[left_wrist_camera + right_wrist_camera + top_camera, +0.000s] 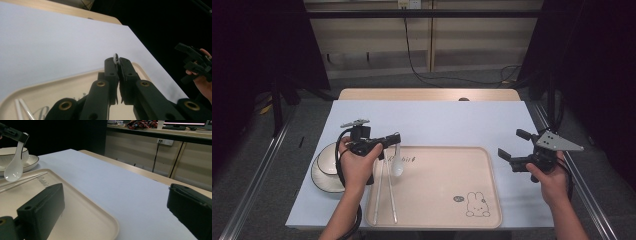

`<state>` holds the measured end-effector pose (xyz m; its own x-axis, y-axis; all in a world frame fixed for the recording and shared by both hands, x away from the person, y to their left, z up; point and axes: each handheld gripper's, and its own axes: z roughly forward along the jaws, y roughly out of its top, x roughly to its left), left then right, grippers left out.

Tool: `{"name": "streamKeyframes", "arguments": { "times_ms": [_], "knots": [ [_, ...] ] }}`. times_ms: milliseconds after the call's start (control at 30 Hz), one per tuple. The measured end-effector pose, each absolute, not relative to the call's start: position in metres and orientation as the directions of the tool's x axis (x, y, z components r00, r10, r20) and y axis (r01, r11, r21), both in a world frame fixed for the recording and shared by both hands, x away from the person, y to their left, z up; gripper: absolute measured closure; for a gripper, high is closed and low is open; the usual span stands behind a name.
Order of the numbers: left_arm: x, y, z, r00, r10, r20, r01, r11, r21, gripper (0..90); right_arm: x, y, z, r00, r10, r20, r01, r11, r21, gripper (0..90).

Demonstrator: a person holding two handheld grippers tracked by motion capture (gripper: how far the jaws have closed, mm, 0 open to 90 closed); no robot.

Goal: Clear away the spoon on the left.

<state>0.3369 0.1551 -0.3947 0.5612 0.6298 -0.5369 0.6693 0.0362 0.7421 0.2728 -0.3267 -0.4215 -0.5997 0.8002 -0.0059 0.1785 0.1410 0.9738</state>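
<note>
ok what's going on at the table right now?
A person works at the table with a gripper in each hand. The left gripper is shut on the handle of a white spoon, which hangs bowl-down above the beige tray, beside a pair of chopsticks lying in the tray. The right gripper hovers open past the tray's right edge, holding nothing. A bowl on a plate sits left of the tray.

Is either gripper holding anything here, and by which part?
The left gripper holds the white spoon by its handle tip, bowl hanging over the tray. The right gripper holds nothing.
</note>
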Motion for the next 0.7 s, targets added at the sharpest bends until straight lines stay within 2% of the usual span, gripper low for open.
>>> {"name": "streamKeyframes", "arguments": {
  "times_ms": [700],
  "knots": [
    [0.331, 0.145, -0.419, 0.541, 0.625, -0.563, 0.718, 0.006, 0.696, 86.0, 0.272, -0.325, -0.421, -0.598, 0.801, -0.009, 0.170, 0.137, 0.976, 1.1]
  ]
}}
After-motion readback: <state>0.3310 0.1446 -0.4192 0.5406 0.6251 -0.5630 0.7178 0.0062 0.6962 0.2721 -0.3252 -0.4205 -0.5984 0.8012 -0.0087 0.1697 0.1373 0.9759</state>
